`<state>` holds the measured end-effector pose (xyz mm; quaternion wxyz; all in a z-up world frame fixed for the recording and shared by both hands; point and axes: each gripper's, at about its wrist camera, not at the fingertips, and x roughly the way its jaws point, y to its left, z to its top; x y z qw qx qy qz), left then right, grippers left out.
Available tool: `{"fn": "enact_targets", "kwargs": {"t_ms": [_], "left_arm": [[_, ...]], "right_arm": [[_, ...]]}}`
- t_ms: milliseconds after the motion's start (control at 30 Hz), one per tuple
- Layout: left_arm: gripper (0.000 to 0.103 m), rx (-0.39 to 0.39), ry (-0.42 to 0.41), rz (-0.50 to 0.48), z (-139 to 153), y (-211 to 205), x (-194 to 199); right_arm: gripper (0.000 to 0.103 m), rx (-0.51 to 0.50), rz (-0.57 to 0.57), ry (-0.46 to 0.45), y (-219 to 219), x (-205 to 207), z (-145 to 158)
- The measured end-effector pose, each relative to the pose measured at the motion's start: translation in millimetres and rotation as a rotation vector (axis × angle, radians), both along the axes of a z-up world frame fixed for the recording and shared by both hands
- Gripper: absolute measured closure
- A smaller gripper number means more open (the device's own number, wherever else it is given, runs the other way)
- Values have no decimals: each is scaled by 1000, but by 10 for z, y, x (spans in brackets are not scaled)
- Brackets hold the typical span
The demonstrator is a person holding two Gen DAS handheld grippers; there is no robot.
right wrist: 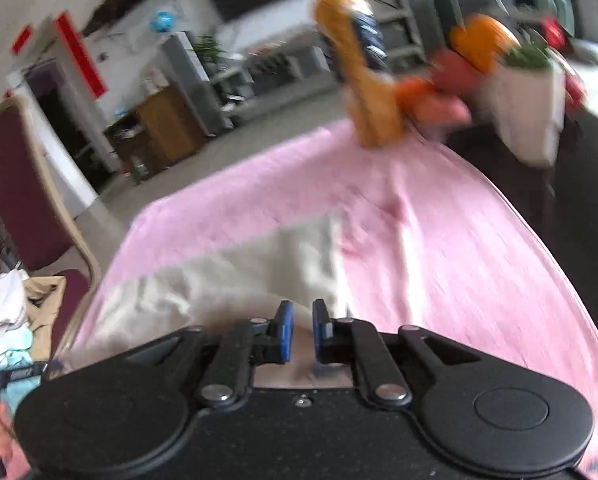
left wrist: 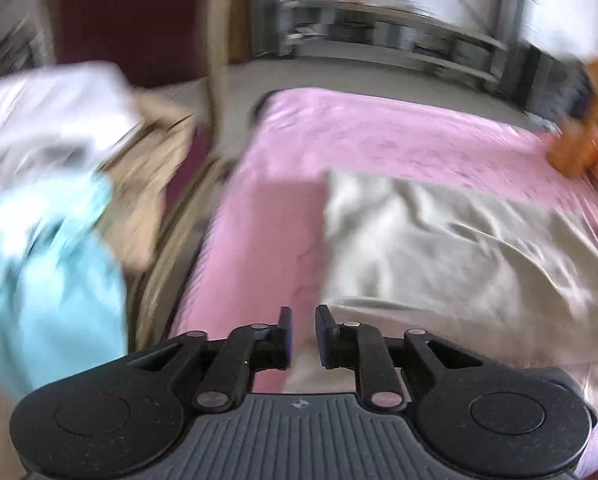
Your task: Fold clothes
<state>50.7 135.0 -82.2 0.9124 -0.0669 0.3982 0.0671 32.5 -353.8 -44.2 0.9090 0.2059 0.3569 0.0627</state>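
Observation:
A cream garment (left wrist: pixel 451 248) lies spread and wrinkled on the pink-covered table (left wrist: pixel 339 136). My left gripper (left wrist: pixel 302 334) hovers at the garment's near left edge, jaws a little apart with nothing between them. In the right wrist view the same garment (right wrist: pixel 235 280) lies ahead and to the left on the pink cover (right wrist: pixel 459 248). My right gripper (right wrist: pixel 302 330) is above the garment's near right part, jaws slightly apart and empty. Both views are motion-blurred.
A pile of clothes, white and light blue (left wrist: pixel 43 200), sits on a maroon chair (right wrist: pixel 15 184) left of the table. An orange drink bottle (right wrist: pixel 359 68) and orange and red items (right wrist: pixel 439 88) stand at the table's far edge. Shelving (left wrist: pixel 399 36) lies beyond.

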Motion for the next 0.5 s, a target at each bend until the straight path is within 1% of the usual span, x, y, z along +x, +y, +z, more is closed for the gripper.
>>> {"fn": "enact_targets", "kwargs": {"t_ms": [33,67,100,133,233,267,367,500], "left_arm": [[83,-43,-25,21,30,71,-25],[80,-66,-41,26,49,102,-45],[79,-87,-50,29,58,124,-51],[79,-102,-42,28,42,121,-21],[75,-149,-15,22,-17,106,60],[73,-176,5,17,-68,87,56],[74,-230,73,28,-213,107,89],[77,-252,133,34,-299,105,82]], "right_arm": [[82,21,-20,-6,-64,-5,11],[76,43,-37,-22,-126,0,35],[74,58,-55,-31,-167,10,47],[74,73,-67,-22,-189,37,36],[74,149,-65,37,-162,68,-91],[74,160,-55,56,-133,108,-120],[74,121,-27,102,0,128,-214],[74,106,-22,161,61,81,-318]]}}
